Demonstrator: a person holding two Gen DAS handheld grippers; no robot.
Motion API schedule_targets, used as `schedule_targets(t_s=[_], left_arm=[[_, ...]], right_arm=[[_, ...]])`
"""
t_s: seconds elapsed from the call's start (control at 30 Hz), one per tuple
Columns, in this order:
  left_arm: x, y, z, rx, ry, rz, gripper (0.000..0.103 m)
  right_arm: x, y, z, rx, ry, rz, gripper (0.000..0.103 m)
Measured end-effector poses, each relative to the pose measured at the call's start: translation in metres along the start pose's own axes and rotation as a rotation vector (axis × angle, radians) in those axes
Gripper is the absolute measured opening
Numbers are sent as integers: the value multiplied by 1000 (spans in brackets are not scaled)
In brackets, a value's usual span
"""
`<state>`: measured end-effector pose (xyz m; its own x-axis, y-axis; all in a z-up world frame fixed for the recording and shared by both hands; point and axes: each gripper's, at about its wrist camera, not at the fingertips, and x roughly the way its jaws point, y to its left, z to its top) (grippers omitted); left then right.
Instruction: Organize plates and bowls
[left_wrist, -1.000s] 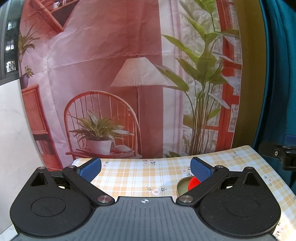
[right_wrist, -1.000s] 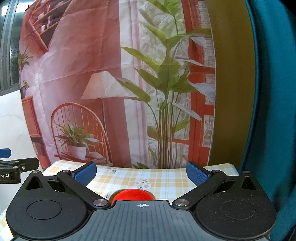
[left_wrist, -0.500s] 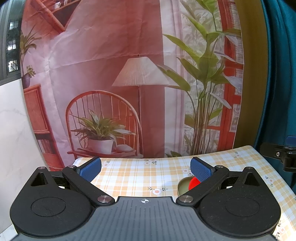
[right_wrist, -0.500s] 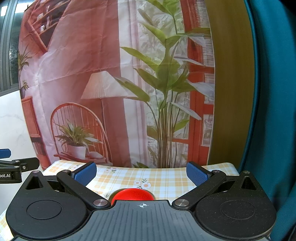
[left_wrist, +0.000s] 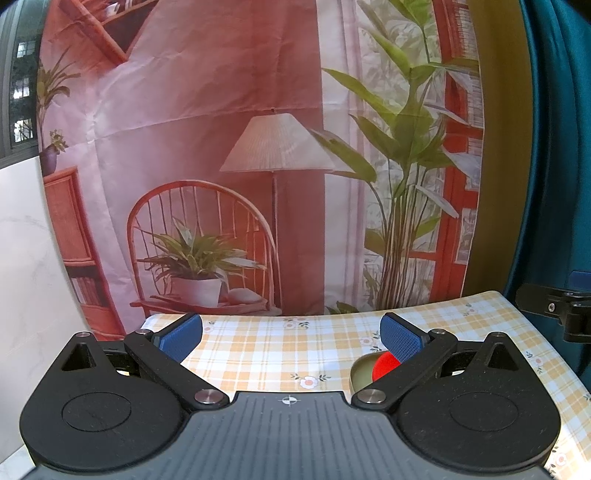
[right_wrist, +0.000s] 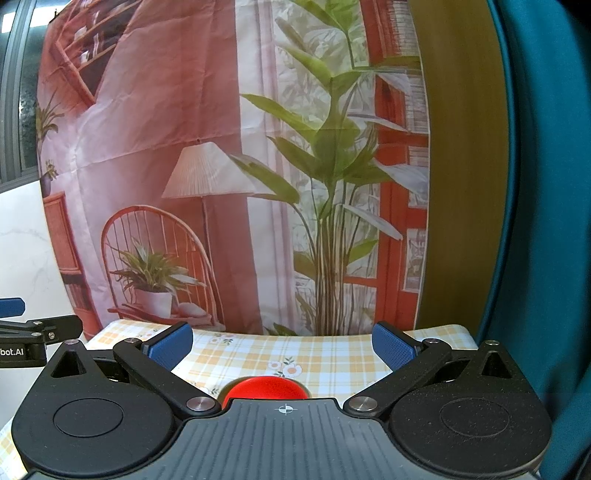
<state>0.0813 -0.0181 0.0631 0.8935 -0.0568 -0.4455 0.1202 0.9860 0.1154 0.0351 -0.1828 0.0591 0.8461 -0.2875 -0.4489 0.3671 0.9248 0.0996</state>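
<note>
Nearest in the left wrist view, the left gripper (left_wrist: 290, 334), blue pads spread wide with nothing between them, held above a table (left_wrist: 258, 354) under a yellow-and-white checked cloth with small flowers. Just beyond the right-hand pad (left_wrist: 400, 338), a red bowl (left_wrist: 384, 367) sitting inside a pale green dish (left_wrist: 357, 376), both on the cloth and mostly hidden by the finger linkage. At the right edge of that view, the tip of the right gripper (left_wrist: 557, 306), over the table's corner.

Nearest in the right wrist view, the right gripper (right_wrist: 282, 347), likewise wide open and empty, with the red bowl (right_wrist: 264, 389) straight ahead, low and centred between the fingers, its lower part cut off by the gripper body; no green dish visible here. At the left edge, the left gripper (right_wrist: 29, 332) with part of a printed label.

Farther back, a hanging printed backdrop (left_wrist: 240, 147) showing a lamp, a wicker chair with a potted plant, and tall leaves. Beside it on the right, a teal curtain (right_wrist: 546, 184); on the left, a white marbled wall (left_wrist: 22, 258) below a dark window.
</note>
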Motion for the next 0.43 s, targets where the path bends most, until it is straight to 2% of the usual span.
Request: schedule_targets(t_s=[0.43], left_arm=[[3,3,-1,-4,-1,-11,103]], right_arm=[[2,-1,0,3,6,1,103]])
